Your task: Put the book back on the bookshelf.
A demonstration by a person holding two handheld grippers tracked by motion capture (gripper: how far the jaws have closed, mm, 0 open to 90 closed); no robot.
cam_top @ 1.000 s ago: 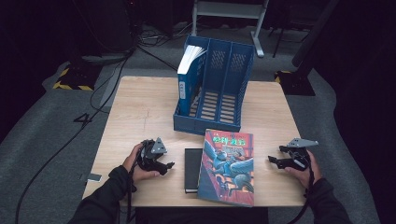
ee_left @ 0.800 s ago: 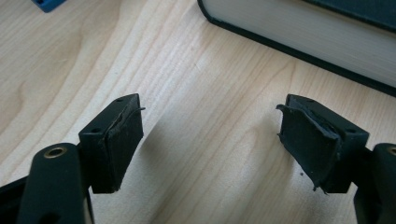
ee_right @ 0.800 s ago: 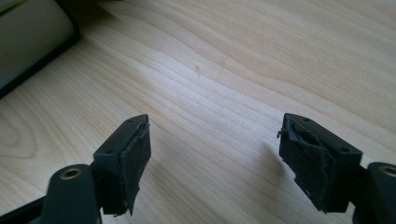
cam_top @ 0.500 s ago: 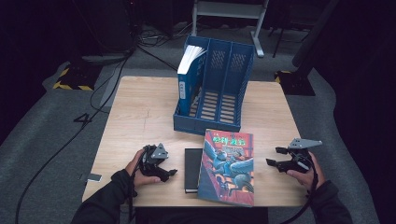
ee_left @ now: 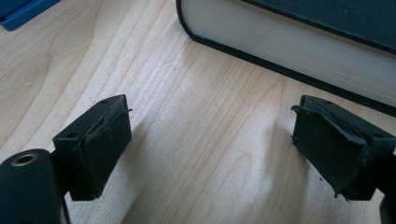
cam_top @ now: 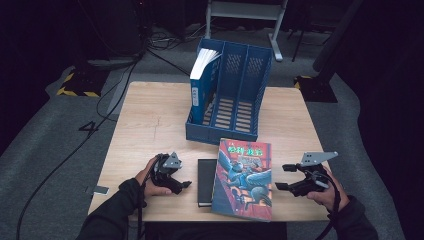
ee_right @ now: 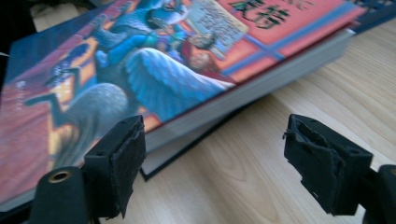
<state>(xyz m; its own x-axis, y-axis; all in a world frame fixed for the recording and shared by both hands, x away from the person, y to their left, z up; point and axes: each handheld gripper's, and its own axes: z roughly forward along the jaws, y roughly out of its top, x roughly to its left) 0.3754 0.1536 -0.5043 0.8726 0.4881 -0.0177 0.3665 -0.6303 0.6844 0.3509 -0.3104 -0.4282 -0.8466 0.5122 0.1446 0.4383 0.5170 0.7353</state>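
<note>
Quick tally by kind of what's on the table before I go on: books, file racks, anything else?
Books lying flat: 2, the colourful illustrated paperback and the black hardcover partly under it.
Books standing in the rack: 1, the blue-spined book.
Blue plastic file racks: 1.
Total: 4.

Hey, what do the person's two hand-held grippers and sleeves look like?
Both are black. The left hand-held gripper and the right hand-held gripper each carry a grey three-cornered plate on top and trail a dark cable. Their jaws end in blocky black pads with worn, frayed edges. The person wears dark long sleeves.
</note>
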